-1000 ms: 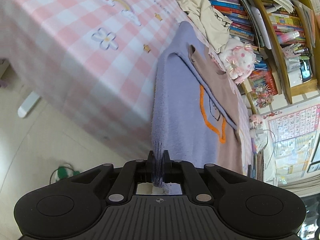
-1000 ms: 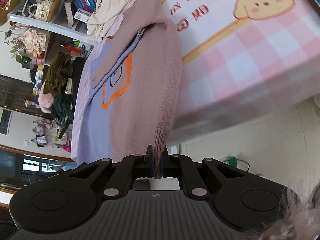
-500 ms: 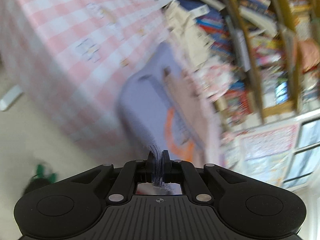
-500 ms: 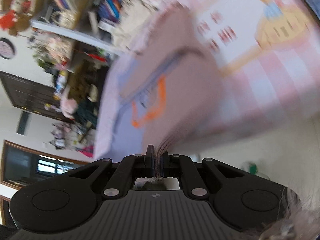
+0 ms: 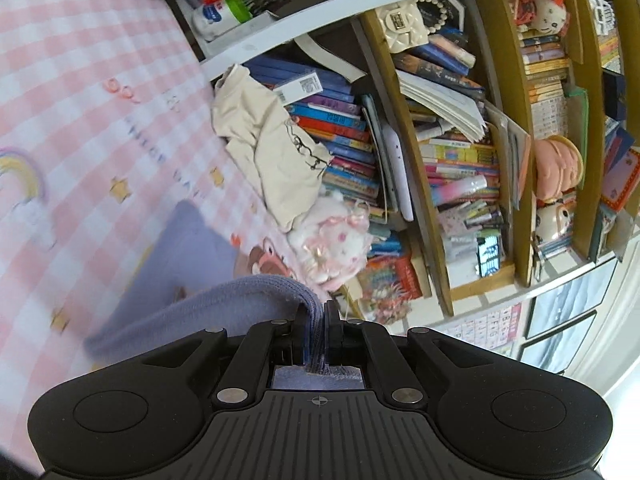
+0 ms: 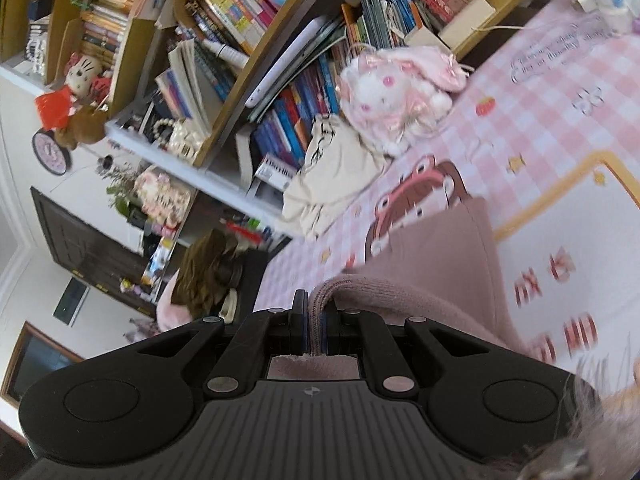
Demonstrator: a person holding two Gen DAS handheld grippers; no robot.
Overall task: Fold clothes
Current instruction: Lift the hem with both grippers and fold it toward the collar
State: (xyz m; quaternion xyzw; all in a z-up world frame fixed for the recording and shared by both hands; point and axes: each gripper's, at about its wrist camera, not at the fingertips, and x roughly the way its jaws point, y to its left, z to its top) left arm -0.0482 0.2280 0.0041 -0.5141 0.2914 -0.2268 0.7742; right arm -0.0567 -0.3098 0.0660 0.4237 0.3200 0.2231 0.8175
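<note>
A two-tone knit sweater lies on the pink checked tablecloth (image 5: 80, 92). Its lavender half (image 5: 192, 264) shows in the left wrist view, its dusty pink half (image 6: 452, 264) in the right wrist view. My left gripper (image 5: 316, 320) is shut on the lavender hem, which arches up and over towards the far side. My right gripper (image 6: 316, 320) is shut on the pink hem, which curls over the same way. The middle of the sweater is hidden below both grippers.
A cream garment (image 5: 272, 148) (image 6: 332, 176) is heaped at the table's far edge beside a pink-and-white plush toy (image 5: 332, 236) (image 6: 396, 96). Behind them stands a crowded bookshelf (image 5: 460, 140) (image 6: 224, 40). The printed cloth extends to the right (image 6: 560, 160).
Both grippers have swung up from the near table edge and forward over the table, carrying the hem over the sweater. The views now face the bookshelf instead of the floor.
</note>
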